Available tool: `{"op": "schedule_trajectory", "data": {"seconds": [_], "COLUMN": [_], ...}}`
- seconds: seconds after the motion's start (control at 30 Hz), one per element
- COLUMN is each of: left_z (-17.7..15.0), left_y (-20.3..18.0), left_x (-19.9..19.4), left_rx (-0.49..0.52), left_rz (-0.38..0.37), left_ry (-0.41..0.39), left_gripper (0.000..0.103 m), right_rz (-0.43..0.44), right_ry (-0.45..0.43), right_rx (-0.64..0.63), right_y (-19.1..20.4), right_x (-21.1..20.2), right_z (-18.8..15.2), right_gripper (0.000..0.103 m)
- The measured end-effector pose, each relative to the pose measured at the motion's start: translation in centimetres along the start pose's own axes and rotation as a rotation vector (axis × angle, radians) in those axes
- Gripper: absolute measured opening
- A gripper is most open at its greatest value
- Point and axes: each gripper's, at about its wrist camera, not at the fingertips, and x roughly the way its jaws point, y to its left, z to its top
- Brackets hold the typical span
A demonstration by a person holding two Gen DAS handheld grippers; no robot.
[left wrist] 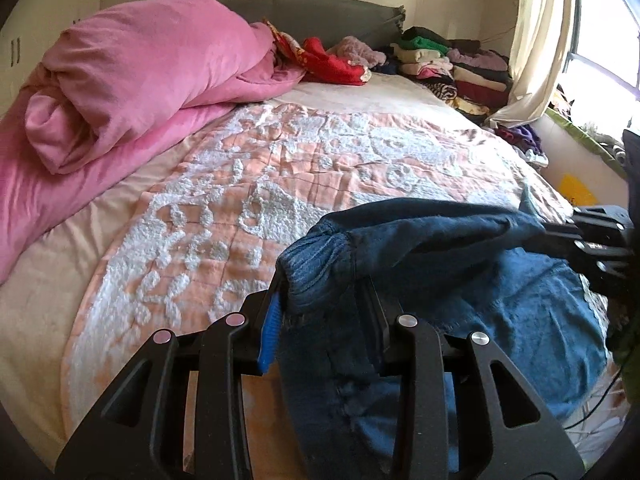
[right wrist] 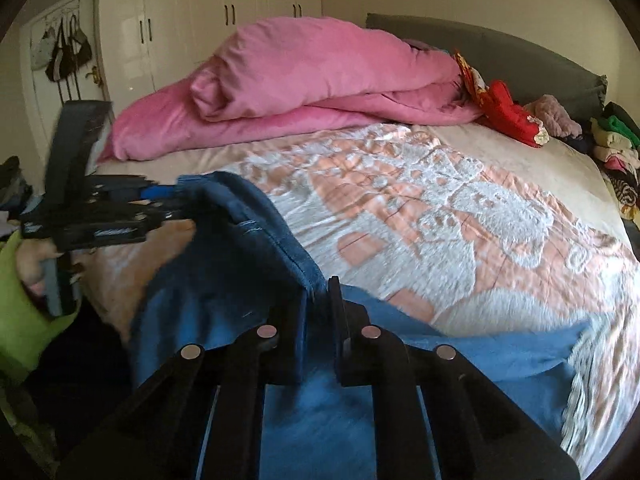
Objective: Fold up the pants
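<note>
Blue denim pants hang over the near edge of the bed, held up by both grippers. My left gripper is shut on the elastic waistband end. My right gripper is shut on the other end of the same dark folded edge, which is stretched between the two. The right gripper shows at the right of the left wrist view; the left gripper shows at the left of the right wrist view. The rest of the pants lies lower on the bedspread.
The bed carries a peach and white bedspread. A rolled pink duvet lies at the far left. Red and purple clothes and stacks of folded clothes sit by the headboard. A curtain and window are right; wardrobes stand behind.
</note>
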Motion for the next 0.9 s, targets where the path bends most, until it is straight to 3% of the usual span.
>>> {"op": "schedule_trajectory", "data": {"seconds": [0.47, 0.9], "left_z": [-4.8, -9.1], "left_y": [-0.2, 0.4], "left_x": [-4.3, -5.1], "left_rx": [0.008, -0.005], "left_rz": [-0.070, -0.065], "left_ry": [0.026, 0.129], "left_gripper": [0.026, 0.027], "right_rz": [0.076, 0.161], "right_ry": [0.074, 0.198], "right_rx": [-0.017, 0.012], "right_y": [7.6, 11.7], "right_x": [-4.4, -2.2], "right_z": [-5.7, -10.5], "right_gripper": [0.009, 0.009]}}
